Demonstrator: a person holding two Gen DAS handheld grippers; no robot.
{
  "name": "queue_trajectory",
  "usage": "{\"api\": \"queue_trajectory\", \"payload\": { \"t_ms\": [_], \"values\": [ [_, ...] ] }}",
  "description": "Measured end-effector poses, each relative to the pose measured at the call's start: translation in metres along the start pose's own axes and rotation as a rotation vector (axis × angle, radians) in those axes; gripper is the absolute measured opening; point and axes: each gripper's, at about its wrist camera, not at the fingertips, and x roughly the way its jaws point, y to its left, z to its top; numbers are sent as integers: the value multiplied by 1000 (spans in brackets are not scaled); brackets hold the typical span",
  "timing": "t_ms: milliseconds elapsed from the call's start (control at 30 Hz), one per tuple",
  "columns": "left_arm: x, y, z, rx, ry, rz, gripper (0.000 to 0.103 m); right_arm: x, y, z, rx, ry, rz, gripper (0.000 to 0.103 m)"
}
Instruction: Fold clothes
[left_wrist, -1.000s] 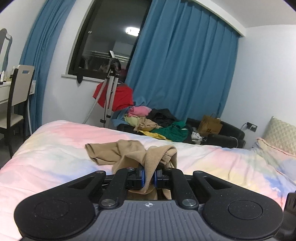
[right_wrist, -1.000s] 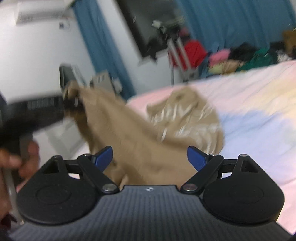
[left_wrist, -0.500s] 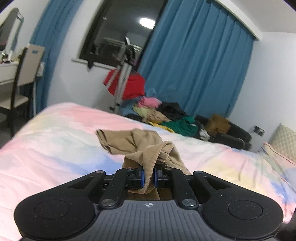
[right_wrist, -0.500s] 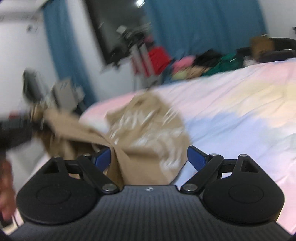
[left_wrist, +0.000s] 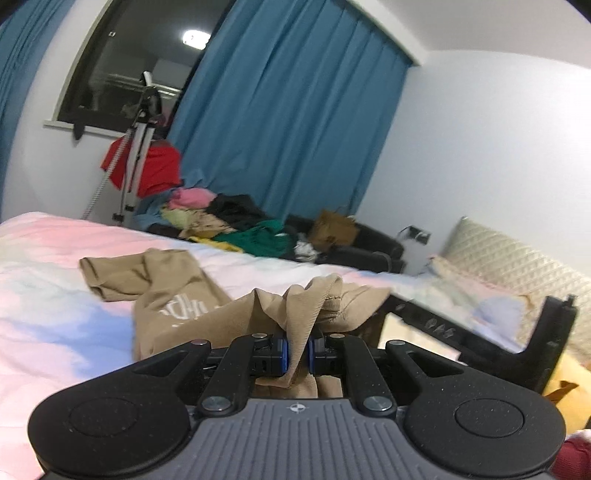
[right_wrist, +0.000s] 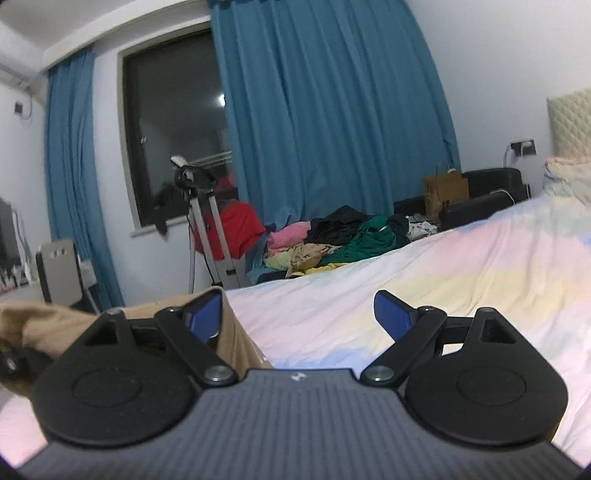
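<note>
A tan garment (left_wrist: 173, 295) with white lettering lies partly spread on the pastel bedspread (left_wrist: 51, 325). My left gripper (left_wrist: 297, 352) is shut on a ribbed edge of it and holds that edge lifted. The right gripper (left_wrist: 480, 332) shows as a black bar at the right of the left wrist view. In the right wrist view my right gripper (right_wrist: 299, 314) is open and empty above the bed (right_wrist: 406, 280). The tan garment (right_wrist: 40, 325) sits at its lower left, beside the left blue fingertip (right_wrist: 205, 314).
A pile of mixed clothes (right_wrist: 332, 240) lies on a dark sofa beyond the bed, with a paper bag (right_wrist: 445, 192). A tripod (right_wrist: 207, 225) and red cloth stand by the window. Blue curtains hang behind. Pillows (left_wrist: 517, 258) and headboard are at right.
The left gripper has pulled the held edge rightward, spreading the garment out. The right gripper has swung right, off the garment, and now faces the open bed.
</note>
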Motion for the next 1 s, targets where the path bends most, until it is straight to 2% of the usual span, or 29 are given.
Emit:
{"api": "queue_trajectory", "payload": {
  "t_ms": [100,167,267,333,500,600,700,800,867,1000],
  "values": [
    [-1,-4,2,-13,-15,-1,10,0,1,2,-35,10,1,89],
    [-3,-3,3,-32,-21,5,10,16,8,-11,-84,148,26,89],
    [-6,0,4,-57,-16,31,10,34,15,-29,-105,308,92,89],
    [-7,2,5,-67,-16,50,10,36,22,-36,-125,334,95,89],
    [-14,13,10,-143,-46,68,10,20,33,-32,-258,279,93,89],
    [-18,16,13,-163,-64,71,10,11,25,-20,-235,194,57,89],
    [-19,19,16,-185,-63,54,10,-6,8,0,-122,43,37,89],
    [-14,12,15,-158,-46,32,10,-14,-8,14,-40,-30,29,89],
    [-10,8,12,-146,-38,27,10,-8,-18,15,29,-3,39,89],
    [-4,9,9,-150,-33,37,10,15,-30,6,172,169,112,89]
  ]
}}
